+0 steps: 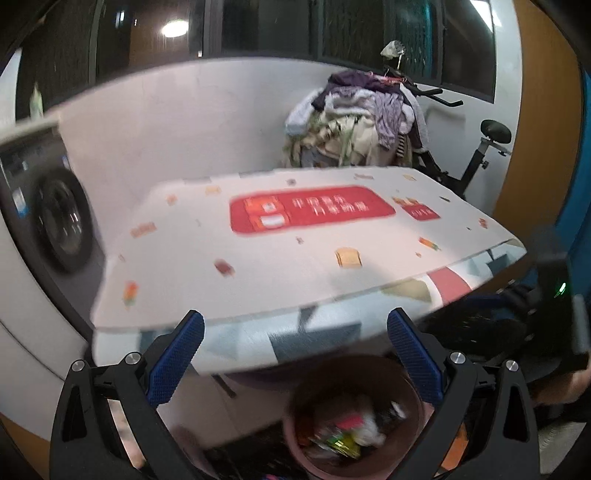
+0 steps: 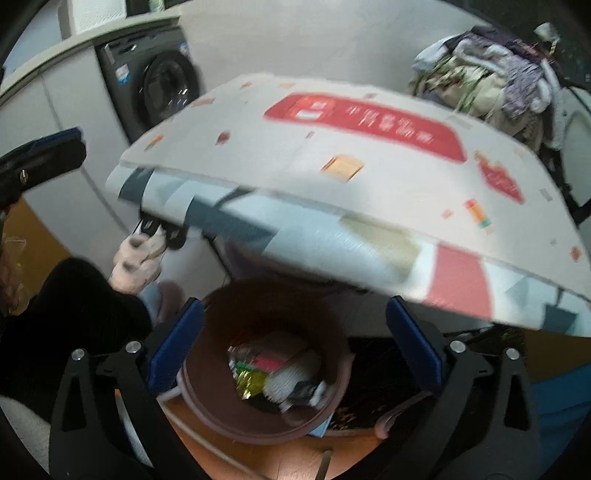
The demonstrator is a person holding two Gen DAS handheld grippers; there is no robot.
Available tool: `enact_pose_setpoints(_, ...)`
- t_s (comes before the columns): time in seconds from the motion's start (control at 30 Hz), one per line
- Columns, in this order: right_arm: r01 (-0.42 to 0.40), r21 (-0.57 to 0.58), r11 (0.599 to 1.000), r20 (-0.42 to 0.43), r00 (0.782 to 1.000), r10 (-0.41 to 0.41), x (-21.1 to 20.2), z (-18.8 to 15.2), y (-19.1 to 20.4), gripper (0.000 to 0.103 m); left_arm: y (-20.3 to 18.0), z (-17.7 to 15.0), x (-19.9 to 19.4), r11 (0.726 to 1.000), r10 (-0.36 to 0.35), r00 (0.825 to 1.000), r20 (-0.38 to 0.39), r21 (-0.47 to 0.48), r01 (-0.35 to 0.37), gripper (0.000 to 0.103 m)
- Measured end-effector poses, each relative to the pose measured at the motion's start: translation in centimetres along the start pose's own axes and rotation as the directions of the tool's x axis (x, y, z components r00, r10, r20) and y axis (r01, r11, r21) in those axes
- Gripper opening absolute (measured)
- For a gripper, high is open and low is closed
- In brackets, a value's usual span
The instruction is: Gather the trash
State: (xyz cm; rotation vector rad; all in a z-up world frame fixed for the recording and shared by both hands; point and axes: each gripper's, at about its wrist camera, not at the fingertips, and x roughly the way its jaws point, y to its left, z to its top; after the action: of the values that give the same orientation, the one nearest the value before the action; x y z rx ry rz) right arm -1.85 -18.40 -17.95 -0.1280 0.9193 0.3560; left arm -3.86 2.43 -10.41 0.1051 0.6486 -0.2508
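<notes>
A: Both views are motion-blurred; the red print on the table (image 1: 314, 210) is smeared and unreadable, and so are the wrappers in the bin (image 2: 266, 362).

B: Light source?

A: One round lamp (image 1: 175, 27) shows as a bright reflection in the dark window (image 1: 258, 26), blown out white. Overall it is dim, indoor light, with a slightly pink cast on the tabletop.

B: Shadows?

A: Soft and deep under the table's edge; the bin's inside is dark near its rim. The washer (image 2: 162, 85) reads almost black.

B: Distortion?

A: Strong fisheye. The table edges bow, walls curve, and the corners fall to black vignette. The gripper frames in the foreground are sharper than everything behind.
</notes>
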Motion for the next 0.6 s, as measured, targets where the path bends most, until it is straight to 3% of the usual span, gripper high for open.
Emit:
enact_pose_setpoints(0.13,0.080,0.033,0.996,0.058,0.995,-0.082,-3.1,2.7,-1.8,0.097,-0.7,2.9,-1.9,0.998,0.051,0.994,0.095,0.032,-0.054,0.097)
enact_pose_setpoints(0.23,0.108,0.061,0.992,0.134,0.984,-0.116,-6.5,4.9,-3.0,0.097,-0.7,5.4,-3.4,1.000,0.018,0.989,0.149,0.012,-0.020,0.097)
enact_pose_setpoints(0.4,0.139,0.084,0.987,0.235,0.960,-0.155,-11.3,7.5,-4.4,0.097,-0.6,8.8,-5.5,0.999,-0.030,0.979,0.202,-0.030,0.037,0.097)
enact_pose_setpoints(0.5,0.144,0.098,0.985,0.278,0.946,-0.166,-13.5,8.3,-4.9,0.097,-1.1,9.9,-6.8,0.999,0.023,0.971,0.236,-0.032,-0.016,0.097)
enact_pose_setpoints(0.6,0.147,0.108,0.983,0.310,0.935,-0.173,-15.1,8.7,-5.3,0.097,-1.1,10.5,-7.2,0.999,0.017,0.973,0.230,-0.047,-0.006,0.097)
